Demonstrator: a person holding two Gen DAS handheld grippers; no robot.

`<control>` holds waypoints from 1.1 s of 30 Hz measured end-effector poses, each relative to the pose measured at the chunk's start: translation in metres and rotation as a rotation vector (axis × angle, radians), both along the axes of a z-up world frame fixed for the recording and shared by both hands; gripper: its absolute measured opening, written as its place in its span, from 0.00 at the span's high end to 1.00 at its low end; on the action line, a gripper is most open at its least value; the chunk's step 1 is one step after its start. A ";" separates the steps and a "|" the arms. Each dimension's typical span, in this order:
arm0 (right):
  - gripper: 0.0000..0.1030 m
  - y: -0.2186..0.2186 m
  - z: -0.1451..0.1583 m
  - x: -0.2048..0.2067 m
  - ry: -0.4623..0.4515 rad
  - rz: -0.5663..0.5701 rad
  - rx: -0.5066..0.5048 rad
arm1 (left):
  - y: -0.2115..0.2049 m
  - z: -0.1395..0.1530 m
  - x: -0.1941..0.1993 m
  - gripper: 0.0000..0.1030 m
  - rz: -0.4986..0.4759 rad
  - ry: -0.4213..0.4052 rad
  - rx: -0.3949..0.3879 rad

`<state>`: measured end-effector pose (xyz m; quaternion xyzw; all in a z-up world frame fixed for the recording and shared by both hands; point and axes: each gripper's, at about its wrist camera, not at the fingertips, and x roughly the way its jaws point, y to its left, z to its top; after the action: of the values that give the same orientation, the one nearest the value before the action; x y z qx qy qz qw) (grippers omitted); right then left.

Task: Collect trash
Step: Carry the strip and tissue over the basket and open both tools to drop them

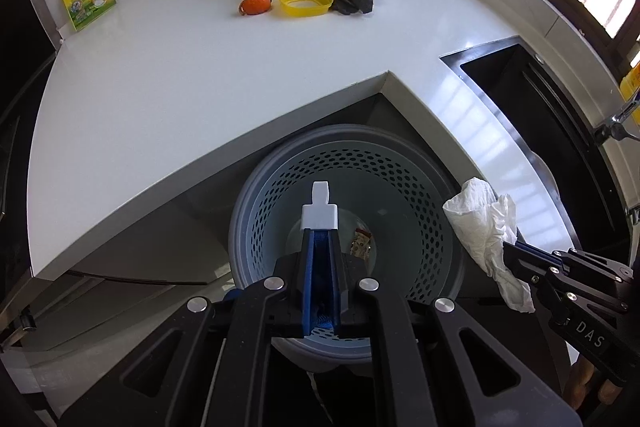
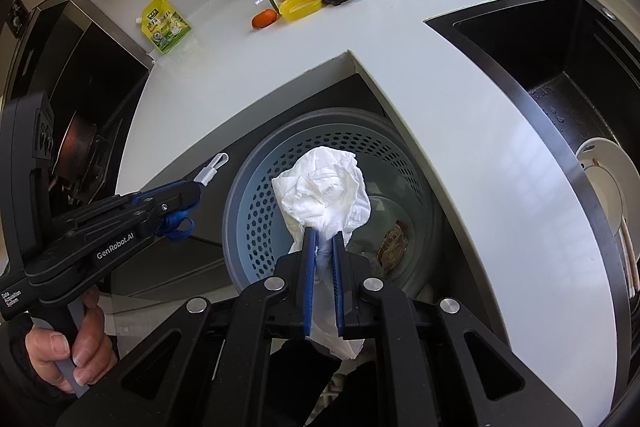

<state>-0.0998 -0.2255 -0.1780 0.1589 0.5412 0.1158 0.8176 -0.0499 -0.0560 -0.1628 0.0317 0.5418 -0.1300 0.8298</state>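
R gripper (image 2: 323, 239) clamps tissue (image 2: 324, 191) over bin (image 2: 256, 211) (wrapper inside).

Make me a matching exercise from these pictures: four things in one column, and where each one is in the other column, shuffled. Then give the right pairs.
Things:
1. crumpled white tissue
2. snack wrapper
3. white plate
4. green and yellow pouch

Places:
A. in the dark sink
B. flat on the white counter, near the stove side
C. clamped in the right gripper, above the bin
D. at the bottom of the perforated grey bin

Pairs: 1-C, 2-D, 3-A, 4-B
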 end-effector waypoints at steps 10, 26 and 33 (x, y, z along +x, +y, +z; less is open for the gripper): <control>0.75 -0.003 0.001 0.004 -0.009 -0.016 0.005 | -0.003 0.008 -0.003 0.76 0.018 -0.018 0.014; 0.53 -0.011 0.003 0.006 -0.018 -0.027 0.000 | 0.007 0.019 0.001 0.29 0.074 -0.054 0.024; 0.44 -0.016 0.012 0.013 -0.048 -0.043 -0.009 | 0.012 0.031 0.007 0.22 0.093 -0.090 0.019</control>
<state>-0.0867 -0.2419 -0.1658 0.1643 0.5185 0.0995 0.8332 -0.0425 -0.0436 -0.1314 0.0202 0.5062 -0.0844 0.8580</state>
